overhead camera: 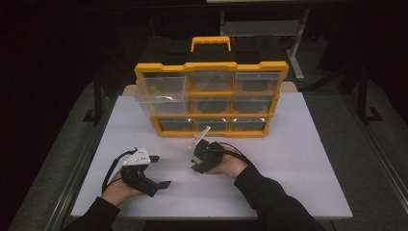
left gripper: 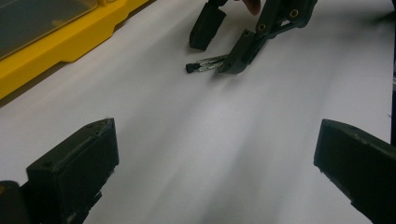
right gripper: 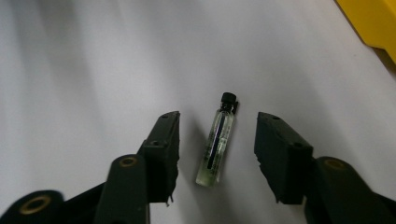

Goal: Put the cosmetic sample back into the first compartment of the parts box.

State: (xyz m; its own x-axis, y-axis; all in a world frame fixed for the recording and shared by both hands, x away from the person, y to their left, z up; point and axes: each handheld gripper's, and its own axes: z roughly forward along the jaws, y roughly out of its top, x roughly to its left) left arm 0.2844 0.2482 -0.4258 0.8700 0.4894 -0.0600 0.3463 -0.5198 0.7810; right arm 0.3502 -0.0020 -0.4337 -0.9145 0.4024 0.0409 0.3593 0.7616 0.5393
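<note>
A small clear glass vial (right gripper: 217,144) with a black cap lies flat on the white table. In the right gripper view it lies between the two black jaws of my right gripper (right gripper: 218,119), and neither pad touches it. The left gripper view shows the same vial (left gripper: 205,64) beside one jaw of the right gripper (left gripper: 215,57). In the high view, my right gripper (overhead camera: 195,158) rests near the middle of the table, just in front of the organizer. To its left, my left gripper (overhead camera: 161,171) lies with its jaws wide apart, and the left gripper (left gripper: 215,135) has nothing between them.
A yellow organizer case (overhead camera: 211,67) with several clear drawers stands upright at the back of the white table (overhead camera: 288,159). One upper-left drawer (overhead camera: 159,98) sticks out toward me. The case's yellow edge (left gripper: 70,42) lies near the left gripper. The surroundings are dark.
</note>
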